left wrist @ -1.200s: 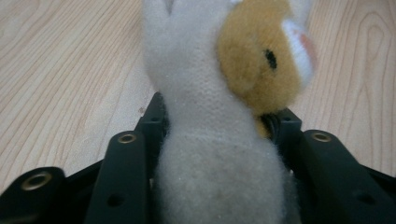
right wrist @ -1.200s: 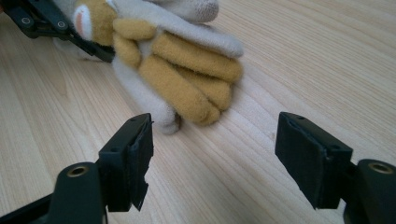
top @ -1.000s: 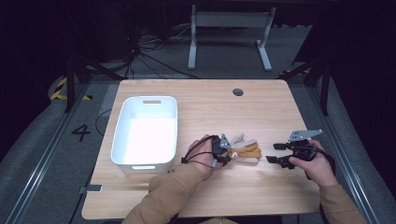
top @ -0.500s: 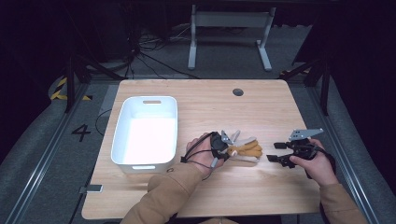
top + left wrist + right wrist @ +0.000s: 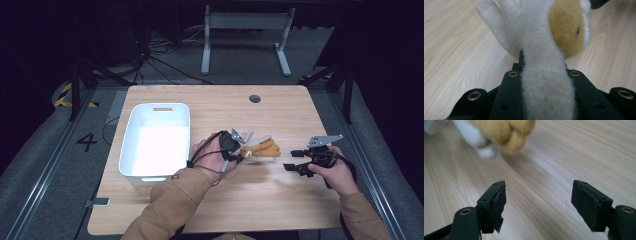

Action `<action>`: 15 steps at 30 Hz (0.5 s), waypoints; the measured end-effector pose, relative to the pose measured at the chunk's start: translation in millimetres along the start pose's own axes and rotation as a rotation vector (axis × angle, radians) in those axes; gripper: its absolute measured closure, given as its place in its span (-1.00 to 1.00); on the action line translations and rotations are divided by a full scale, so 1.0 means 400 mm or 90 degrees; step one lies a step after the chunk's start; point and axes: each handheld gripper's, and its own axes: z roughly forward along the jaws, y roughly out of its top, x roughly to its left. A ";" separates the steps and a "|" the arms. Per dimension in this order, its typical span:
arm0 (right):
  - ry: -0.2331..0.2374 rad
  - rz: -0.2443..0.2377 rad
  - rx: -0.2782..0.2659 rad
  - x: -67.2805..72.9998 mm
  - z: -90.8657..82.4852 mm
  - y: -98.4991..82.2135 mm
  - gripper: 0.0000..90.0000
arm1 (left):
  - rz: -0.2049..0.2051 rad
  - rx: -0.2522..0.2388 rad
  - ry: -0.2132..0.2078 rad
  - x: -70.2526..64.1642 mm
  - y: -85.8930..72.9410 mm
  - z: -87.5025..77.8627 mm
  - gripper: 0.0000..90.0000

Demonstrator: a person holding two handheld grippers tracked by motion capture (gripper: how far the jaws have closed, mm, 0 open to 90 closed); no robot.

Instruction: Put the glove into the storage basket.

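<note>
A white and orange-yellow plush toy (image 5: 261, 148) sits at the middle of the wooden table (image 5: 280, 200), its left end caught in my left gripper (image 5: 241, 151). In the left gripper view the toy's white limb (image 5: 544, 82) fills the gap between the black jaws, which have just been closing on it. The toy's orange patch (image 5: 567, 27) rises above them. My right gripper (image 5: 291, 166) rests to the toy's right, pointing left at it. Its jaws (image 5: 539, 202) stand open over bare wood, and the plush (image 5: 504, 130) is blurred at the top of that view.
A white plastic bin (image 5: 131, 150) stands at the table's left, just beside my left hand. A dark round grommet (image 5: 255, 98) marks the far middle of the table. Black floor, cables and a stand's legs lie beyond the far edge.
My left gripper has closed on the plush toy and risen a little with it, lifting the toy's left end. The right gripper has stayed in place.
</note>
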 end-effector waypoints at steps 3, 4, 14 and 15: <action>0.004 0.001 0.001 -0.003 0.005 0.004 -0.36 | -0.006 -0.009 0.007 0.007 0.009 -0.029 0.70; 0.010 0.003 0.000 -0.006 0.010 0.008 -0.35 | -0.012 -0.018 0.015 0.013 0.014 -0.048 0.70; 0.021 -0.006 -0.008 -0.011 0.044 0.034 -0.42 | -0.053 -0.030 0.048 0.044 0.015 -0.136 0.70; 0.023 -0.005 -0.009 -0.011 0.048 0.037 -0.41 | -0.057 -0.034 0.053 0.047 0.014 -0.146 0.70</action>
